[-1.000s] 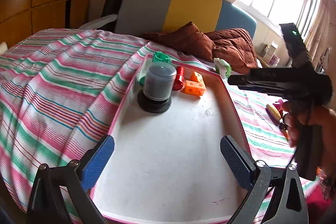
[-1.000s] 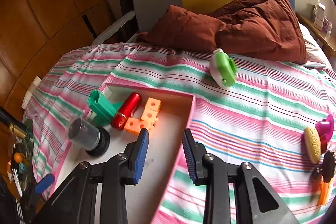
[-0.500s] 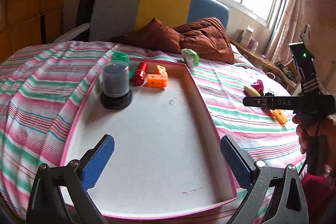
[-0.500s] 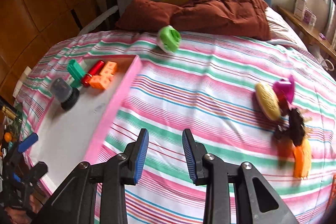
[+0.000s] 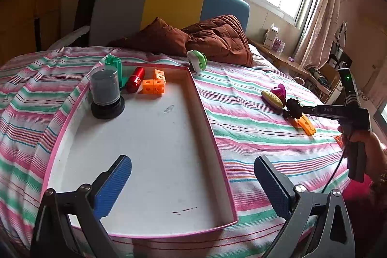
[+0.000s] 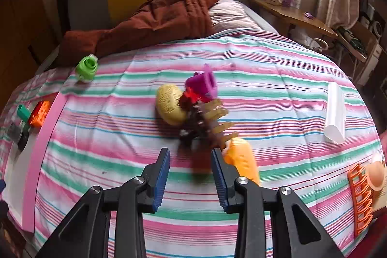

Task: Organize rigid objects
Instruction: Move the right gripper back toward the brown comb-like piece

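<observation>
A white tray with a pink rim [image 5: 205,117] lies on the striped bed. At its far end stand a dark lidded canister [image 5: 105,88], a green piece [image 5: 113,64], a red cylinder [image 5: 136,80] and orange cubes [image 5: 154,86]. My left gripper [image 5: 191,166] hangs open over the tray's near end, holding nothing. My right gripper [image 6: 190,154] hovers just short of a brown claw clip [image 6: 205,122], its jaws opening, and its pads press on nothing. An orange carrot toy [image 6: 241,161] lies by its right finger. A yellow oval [image 6: 169,100] and a magenta cup [image 6: 202,84] sit just beyond.
A green and white round toy [image 6: 87,68] rests near the brown quilt [image 6: 157,16]. A white block [image 6: 335,113], an orange claw clip [image 6: 360,197] and an egg-like object [image 6: 376,173] lie at the bed's right side. A hand [image 5: 370,149] holds the right gripper.
The right gripper has swept right across the bed, from over the tray to the cluster of toys. The left gripper has drifted and turned slightly, still open over the tray.
</observation>
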Demonstrator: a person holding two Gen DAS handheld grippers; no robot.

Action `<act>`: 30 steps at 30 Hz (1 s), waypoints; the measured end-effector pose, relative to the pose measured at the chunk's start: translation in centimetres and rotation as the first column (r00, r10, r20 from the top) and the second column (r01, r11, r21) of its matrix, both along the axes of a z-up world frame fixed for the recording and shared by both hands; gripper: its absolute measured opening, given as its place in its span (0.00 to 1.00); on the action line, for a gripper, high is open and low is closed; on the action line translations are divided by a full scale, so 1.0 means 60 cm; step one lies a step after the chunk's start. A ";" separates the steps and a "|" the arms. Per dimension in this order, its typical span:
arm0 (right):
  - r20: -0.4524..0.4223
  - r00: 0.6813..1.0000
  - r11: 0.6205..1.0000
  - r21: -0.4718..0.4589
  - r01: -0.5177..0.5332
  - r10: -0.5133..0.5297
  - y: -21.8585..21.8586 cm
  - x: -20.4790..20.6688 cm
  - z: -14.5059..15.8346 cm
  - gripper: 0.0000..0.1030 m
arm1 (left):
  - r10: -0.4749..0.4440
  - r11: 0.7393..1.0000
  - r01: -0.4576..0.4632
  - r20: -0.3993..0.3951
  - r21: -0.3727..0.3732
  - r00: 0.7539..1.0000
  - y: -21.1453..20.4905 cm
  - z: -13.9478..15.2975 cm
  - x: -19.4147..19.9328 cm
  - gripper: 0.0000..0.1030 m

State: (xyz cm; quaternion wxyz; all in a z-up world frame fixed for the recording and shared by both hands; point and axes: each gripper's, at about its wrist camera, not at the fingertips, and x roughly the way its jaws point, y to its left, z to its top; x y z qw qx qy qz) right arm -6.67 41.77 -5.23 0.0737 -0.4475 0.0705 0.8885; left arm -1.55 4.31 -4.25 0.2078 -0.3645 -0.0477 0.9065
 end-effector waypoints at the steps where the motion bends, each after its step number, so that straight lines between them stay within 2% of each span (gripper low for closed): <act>1: -0.010 0.999 0.999 -0.003 0.033 -0.033 0.016 0.000 0.002 0.34 | -0.006 1.000 0.006 -0.003 -0.005 1.000 0.005 0.001 0.003 0.99; 4: -0.037 0.992 0.992 -0.052 0.118 -0.120 0.063 0.000 0.002 0.35 | -0.027 0.999 0.027 -0.010 -0.017 1.000 0.019 0.005 0.010 1.00; 8: -0.054 0.984 0.971 -0.180 0.158 -0.170 0.104 -0.006 -0.008 0.36 | -0.047 0.999 0.047 -0.012 -0.027 0.999 0.035 0.009 0.016 1.00; 13: -0.097 0.980 0.950 -0.279 0.139 -0.172 0.122 -0.029 -0.011 0.40 | -0.068 0.997 0.067 -0.014 -0.043 0.998 0.054 0.011 0.023 1.00; 16: -0.099 0.982 0.916 -0.384 0.114 -0.164 0.129 -0.044 -0.025 0.42 | -0.075 0.996 0.075 -0.010 -0.056 0.997 0.064 0.009 0.028 1.00; 18: -0.064 0.988 0.884 -0.457 0.095 -0.140 0.128 -0.054 -0.042 0.44 | -0.078 0.995 0.078 -0.005 -0.060 0.997 0.071 0.007 0.030 1.00; 20: -0.067 0.991 0.850 -0.523 0.063 -0.114 0.118 -0.053 -0.045 0.45 | -0.083 0.994 0.082 -0.006 -0.068 0.997 0.079 0.006 0.033 1.00; 23: -0.057 0.998 0.813 -0.581 -0.040 0.009 0.074 -0.058 -0.045 0.46 | -0.094 0.993 0.093 -0.006 -0.079 0.996 0.090 0.005 0.037 1.00; 26: -0.050 0.985 0.771 -0.617 -0.160 0.165 0.009 -0.061 -0.043 0.45 | -0.093 0.991 0.092 -0.011 -0.094 0.996 0.098 0.009 0.040 1.00; 28: -0.077 0.968 0.777 -0.583 -0.238 0.239 -0.026 -0.060 -0.024 0.45 | -0.093 0.991 0.091 -0.012 -0.101 0.996 0.101 0.011 0.041 1.00; 30: -0.150 0.957 0.816 -0.501 -0.289 0.247 -0.036 -0.046 0.008 0.45 | -0.091 0.991 0.088 -0.019 -0.102 0.996 0.103 0.014 0.043 1.00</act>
